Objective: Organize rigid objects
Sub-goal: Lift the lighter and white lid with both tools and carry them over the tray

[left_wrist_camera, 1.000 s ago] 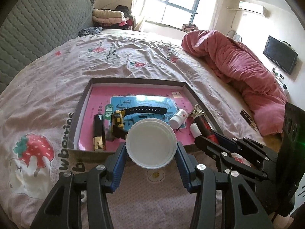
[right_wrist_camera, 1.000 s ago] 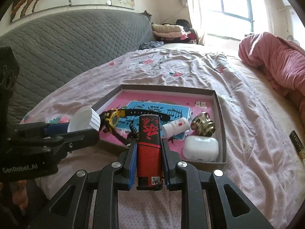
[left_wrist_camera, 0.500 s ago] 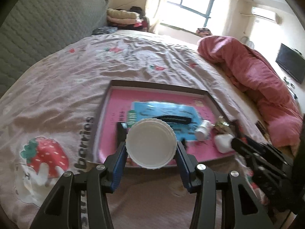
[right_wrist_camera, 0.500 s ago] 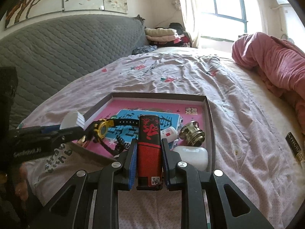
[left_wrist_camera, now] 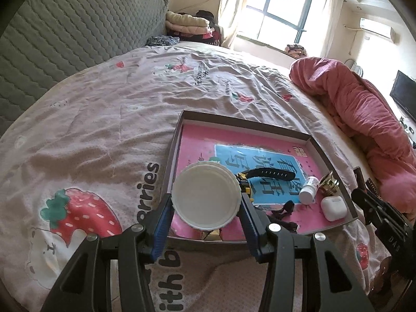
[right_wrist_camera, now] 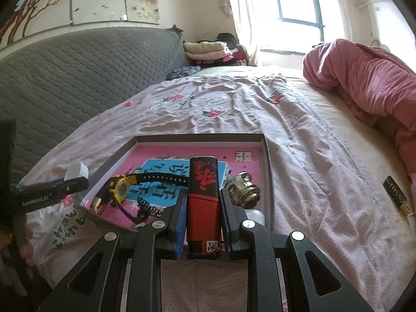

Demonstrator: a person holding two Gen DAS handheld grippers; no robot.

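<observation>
Shifted leftward over tray (left_wrist_camera: 179, 130) versus 1 s earlier; left gripper (left_wrist_camera: 206, 209) clamping white lid (left_wrist_camera: 206, 195), right gripper (right_wrist_camera: 202, 217) clamping red lighter (right_wrist_camera: 203, 202)

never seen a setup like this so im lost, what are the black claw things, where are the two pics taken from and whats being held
No robot here: a person holds a handheld two-finger gripper in each hand, and a fisheye camera on each looks forward along its fingers.

The left wrist view shows the left gripper shut on a round white lid. The right wrist view shows the right gripper shut on a red and black box.

Below, on the bed, sits a shallow tray with a pink floor. In it lie a yellow and black watch, a small white bottle, a white earbud case and a brass-coloured metal piece.
</observation>
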